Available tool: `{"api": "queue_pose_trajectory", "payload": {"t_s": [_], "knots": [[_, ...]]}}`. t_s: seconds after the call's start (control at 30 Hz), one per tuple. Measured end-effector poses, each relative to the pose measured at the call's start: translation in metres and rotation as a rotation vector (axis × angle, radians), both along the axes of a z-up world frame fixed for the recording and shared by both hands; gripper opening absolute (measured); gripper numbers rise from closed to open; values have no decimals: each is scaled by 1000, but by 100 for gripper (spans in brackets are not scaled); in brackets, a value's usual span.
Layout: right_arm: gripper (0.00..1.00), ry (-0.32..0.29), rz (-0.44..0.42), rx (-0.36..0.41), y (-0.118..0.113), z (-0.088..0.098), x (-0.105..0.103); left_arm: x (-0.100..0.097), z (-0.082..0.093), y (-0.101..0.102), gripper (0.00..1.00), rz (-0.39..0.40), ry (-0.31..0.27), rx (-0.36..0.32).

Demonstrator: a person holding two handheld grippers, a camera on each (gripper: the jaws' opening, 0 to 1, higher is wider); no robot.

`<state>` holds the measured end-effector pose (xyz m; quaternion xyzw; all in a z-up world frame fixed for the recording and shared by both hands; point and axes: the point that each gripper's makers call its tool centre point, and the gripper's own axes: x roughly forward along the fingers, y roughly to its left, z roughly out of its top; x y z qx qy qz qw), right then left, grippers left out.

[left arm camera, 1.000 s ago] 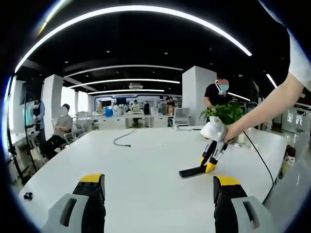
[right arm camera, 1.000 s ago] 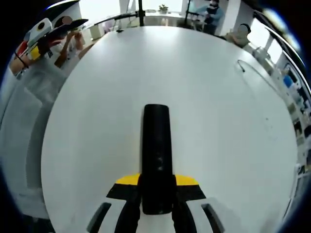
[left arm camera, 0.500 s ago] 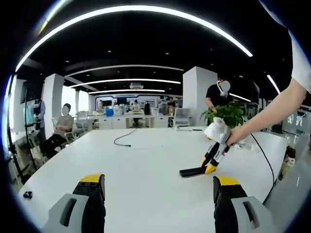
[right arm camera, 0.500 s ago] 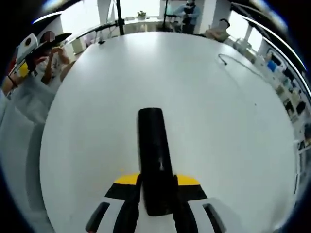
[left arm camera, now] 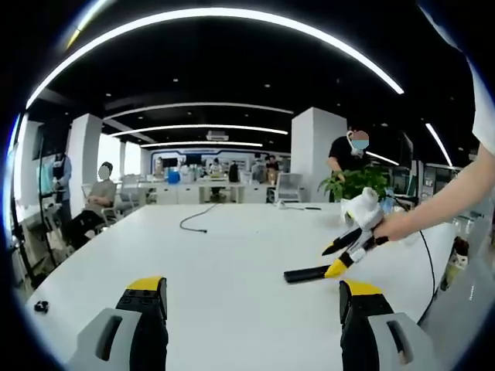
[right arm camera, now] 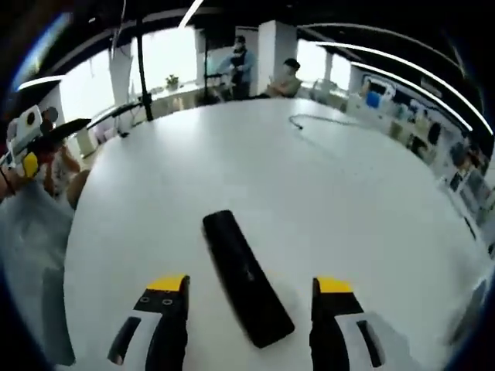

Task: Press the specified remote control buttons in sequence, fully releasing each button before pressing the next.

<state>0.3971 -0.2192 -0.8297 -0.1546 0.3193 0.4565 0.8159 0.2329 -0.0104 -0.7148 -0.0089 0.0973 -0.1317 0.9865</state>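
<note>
A slim black remote (right arm camera: 244,278) lies flat on the white table (right arm camera: 363,209), between the jaws of my right gripper (right arm camera: 251,284), which stands open around it without touching. In the left gripper view the same remote (left arm camera: 309,273) rests right of centre. There a hand holds the right gripper (left arm camera: 343,258) just behind it, its jaws spread apart. My left gripper (left arm camera: 251,297) is open above bare table, well short of the remote, with nothing between its fingers.
A loose black cable (left arm camera: 193,220) lies mid-table toward the far side. A potted plant (left arm camera: 360,182) stands at the far right, and a thin cord (left arm camera: 421,251) runs along the right edge. A small black item (left arm camera: 35,306) sits near the left edge. People sit and stand around the room.
My right gripper was shut on the remote and has opened and let it go. The remote now lies angled on the table. The right view has tilted up toward the room.
</note>
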Motion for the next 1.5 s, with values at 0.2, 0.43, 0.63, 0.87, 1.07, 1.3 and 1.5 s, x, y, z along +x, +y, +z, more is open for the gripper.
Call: {"api": "queue_pose_trajectory", "payload": {"t_s": [0.2, 0.43, 0.63, 0.87, 1.07, 1.3, 1.5], "knots": [[70, -147, -73, 118, -7, 39, 1, 0, 2, -1, 96, -4, -6, -5], [85, -250, -171, 168, -15, 72, -11, -1, 5, -4, 96, -19, -18, -14], [94, -274, -227, 258, -18, 97, -22, -2, 6, -5, 96, -27, -25, -19], [99, -309, -240, 264, -21, 111, -41, -2, 8, -7, 96, -38, -30, -32], [99, -330, -258, 273, -26, 121, -55, -3, 7, -8, 96, -46, -31, -33], [99, -332, -321, 325, -37, 135, -66, -4, 6, -8, 96, -49, -27, -31], [99, -340, -352, 348, -45, 142, -82, -5, 6, -9, 96, -50, -26, -29]]}}
